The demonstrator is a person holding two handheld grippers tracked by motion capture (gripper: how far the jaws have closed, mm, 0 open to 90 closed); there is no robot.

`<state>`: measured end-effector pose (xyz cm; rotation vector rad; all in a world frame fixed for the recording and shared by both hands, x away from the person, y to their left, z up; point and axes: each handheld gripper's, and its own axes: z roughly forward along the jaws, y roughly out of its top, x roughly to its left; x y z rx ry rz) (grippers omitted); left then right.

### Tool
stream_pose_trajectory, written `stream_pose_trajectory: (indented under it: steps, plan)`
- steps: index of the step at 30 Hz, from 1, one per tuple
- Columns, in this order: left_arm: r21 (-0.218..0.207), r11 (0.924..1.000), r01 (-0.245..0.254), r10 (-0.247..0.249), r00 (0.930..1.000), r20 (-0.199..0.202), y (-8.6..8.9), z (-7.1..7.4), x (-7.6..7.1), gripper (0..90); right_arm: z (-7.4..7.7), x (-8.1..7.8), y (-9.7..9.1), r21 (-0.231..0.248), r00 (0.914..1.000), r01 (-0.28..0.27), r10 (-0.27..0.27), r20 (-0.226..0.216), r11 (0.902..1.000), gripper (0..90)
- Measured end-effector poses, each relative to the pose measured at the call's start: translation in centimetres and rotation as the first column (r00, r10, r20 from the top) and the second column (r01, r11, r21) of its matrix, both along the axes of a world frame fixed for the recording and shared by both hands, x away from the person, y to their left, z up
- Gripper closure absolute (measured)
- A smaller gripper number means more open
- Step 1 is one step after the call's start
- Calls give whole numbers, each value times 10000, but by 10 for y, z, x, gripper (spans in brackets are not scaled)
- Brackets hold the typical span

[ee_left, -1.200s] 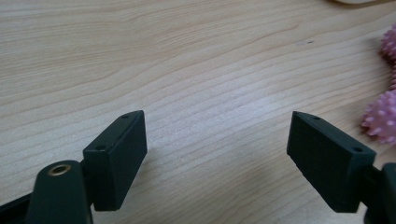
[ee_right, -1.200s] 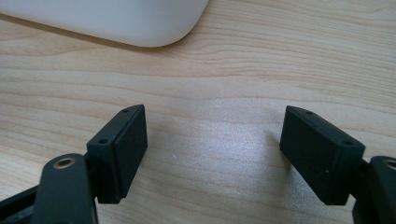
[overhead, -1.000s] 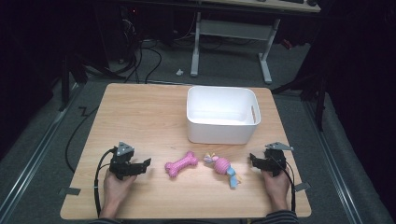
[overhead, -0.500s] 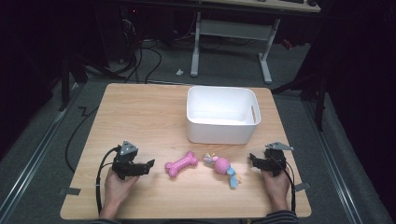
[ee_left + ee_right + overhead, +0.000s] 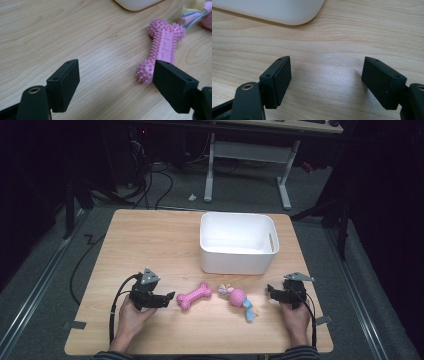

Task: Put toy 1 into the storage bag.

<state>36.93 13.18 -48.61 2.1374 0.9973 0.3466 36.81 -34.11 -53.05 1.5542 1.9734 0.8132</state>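
A pink spiked bone toy lies near the table's front middle. Beside it on the right is a pink ball with blue and yellow rope ends. My left gripper hovers just left of the bone, pointing at it. In the left gripper view the jaws stand apart with bare wood between them. They have just been closing a little, and the bone lies past the right-hand jaw. My right gripper rests right of the rope toy. It is open over bare table.
A white plastic bin stands behind the toys at the table's middle right; its rounded corner shows ahead of the right gripper. Bare wood stretches across the table's left half. Cables trail from both grippers toward the front edge.
My left gripper has shifted a little to the right and lifted slightly, nearer the pink bone. The right gripper and both toys have stayed put.
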Motion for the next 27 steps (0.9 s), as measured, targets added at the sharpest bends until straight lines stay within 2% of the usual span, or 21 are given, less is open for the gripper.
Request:
stream_pose_trajectory:
  steps: [10, 12, 16, 21, 27]
  plan:
    - [555, 9956, 760, -758, 9971, -57, -25, 1, 2, 264, 0, 0, 0, -5, 10000, -9, 9, 4, 10000, 239]
    - [753, 9923, 988, -985, 9951, -84, -31, 2, 4, 270, 0, 0, 0, -4, 10000, -18, 18, 4, 10000, 240]
    - [818, 9868, 1396, -1387, 9902, -162, -44, 4, 7, 299, 0, 0, 0, -12, 10000, -16, 16, 8, 10000, 240]
    - [1072, 9757, 1913, -1879, 9813, -410, -59, 7, 11, 321, 0, 0, 0, -6, 10000, -10, 10, 10, 10000, 240]
    - [1291, 9671, 2192, -2110, 9746, -745, -71, 7, 17, 335, 0, 0, 0, -10, 10000, -20, 20, 7, 10000, 240]
